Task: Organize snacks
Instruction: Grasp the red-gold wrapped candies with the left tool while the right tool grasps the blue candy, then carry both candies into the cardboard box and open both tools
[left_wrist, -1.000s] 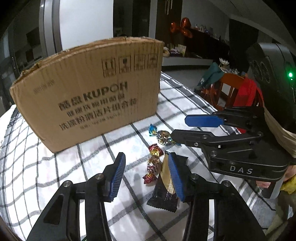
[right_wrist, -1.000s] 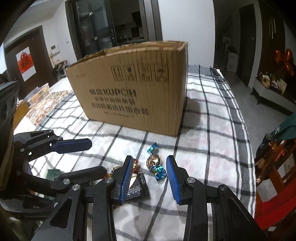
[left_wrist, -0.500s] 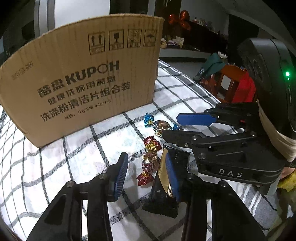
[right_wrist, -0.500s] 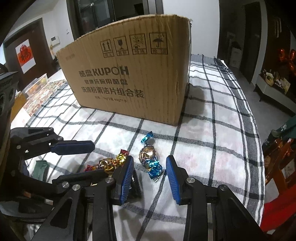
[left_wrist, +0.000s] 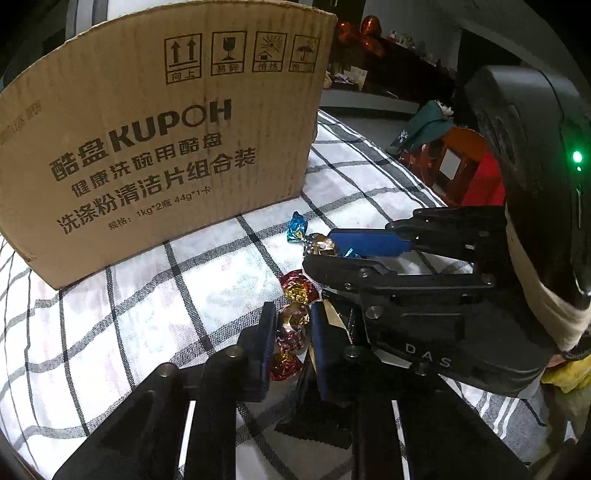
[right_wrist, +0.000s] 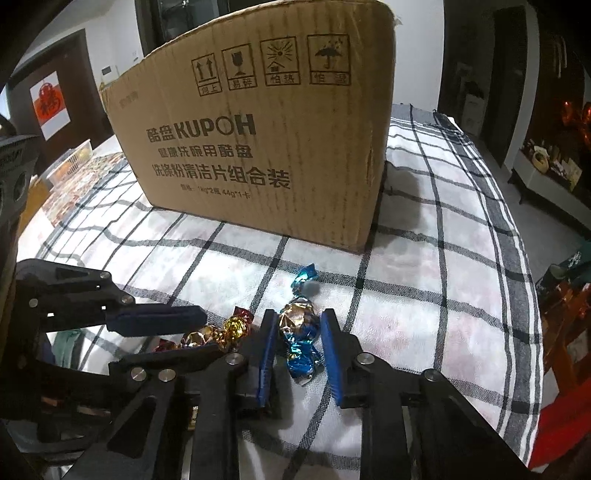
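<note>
Foil-wrapped candies lie on the checked tablecloth (left_wrist: 207, 295) in front of a KUPOH cardboard box (left_wrist: 159, 122). My left gripper (left_wrist: 293, 332) is shut on a red-and-gold candy (left_wrist: 291, 328); a second red-gold candy (left_wrist: 297, 288) lies just beyond it. A dark snack packet (left_wrist: 332, 317) lies under its right finger. My right gripper (right_wrist: 299, 343) is lowered around a blue-and-gold candy (right_wrist: 299, 328), jaws close on both sides of it but still a little apart. The left gripper's fingers (right_wrist: 159, 317) show beside it over the red-gold candies (right_wrist: 232, 328).
The box (right_wrist: 266, 140) stands upright behind the candies. The table edge drops off at the right, with red chairs (left_wrist: 476, 173) beyond. A tray of items (right_wrist: 74, 158) sits far left. A green packet (right_wrist: 68, 343) lies under the left gripper.
Both grippers dropped to the table and moved forward. The left jaws closed onto the red-gold candy. The right jaws narrowed around the blue-gold candy.
</note>
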